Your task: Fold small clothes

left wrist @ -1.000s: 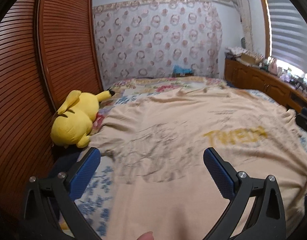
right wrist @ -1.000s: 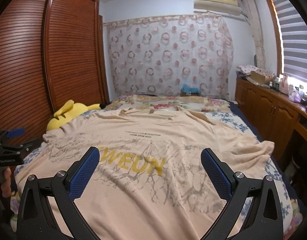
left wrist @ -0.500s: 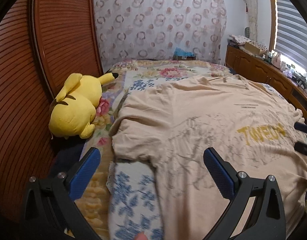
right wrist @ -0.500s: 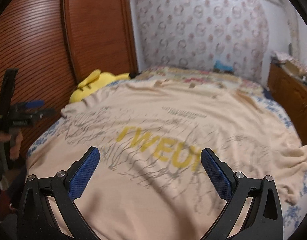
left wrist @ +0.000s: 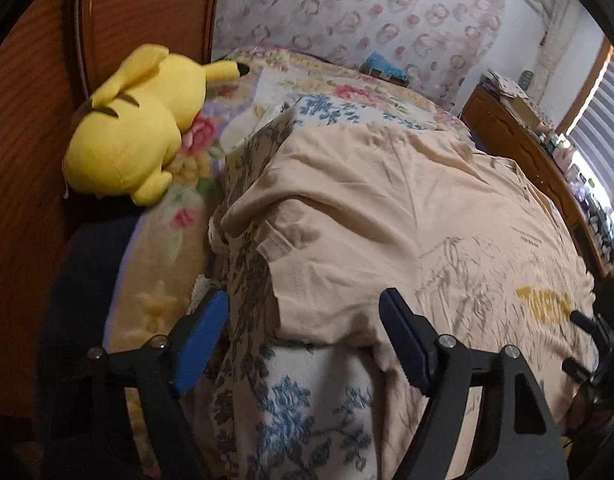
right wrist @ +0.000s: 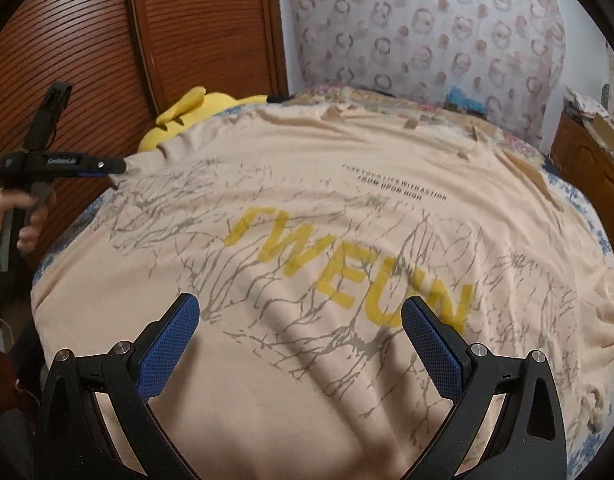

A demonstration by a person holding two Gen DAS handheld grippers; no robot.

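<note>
A yellow plush toy [left wrist: 131,128] with black-tipped ears lies at the left edge of the bed [left wrist: 347,96], against a brown slatted wardrobe door [right wrist: 87,40]. The bed carries a floral quilt [left wrist: 299,412] with blue and pink flowers. Behind the bed's far edge hangs a pale curtain [right wrist: 427,32] printed with rings. A small blue object [left wrist: 385,65] sits at that far edge. Along the right edge stands a wooden cabinet [left wrist: 519,136], cluttered on top, under window blinds [left wrist: 603,120].

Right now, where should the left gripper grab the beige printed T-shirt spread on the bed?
Take the beige printed T-shirt at its loose side edge by the sleeve, coming in from the wardrobe side. That hem lies free over the floral quilt, and the left gripper, jaws closing, already straddles it.
</note>
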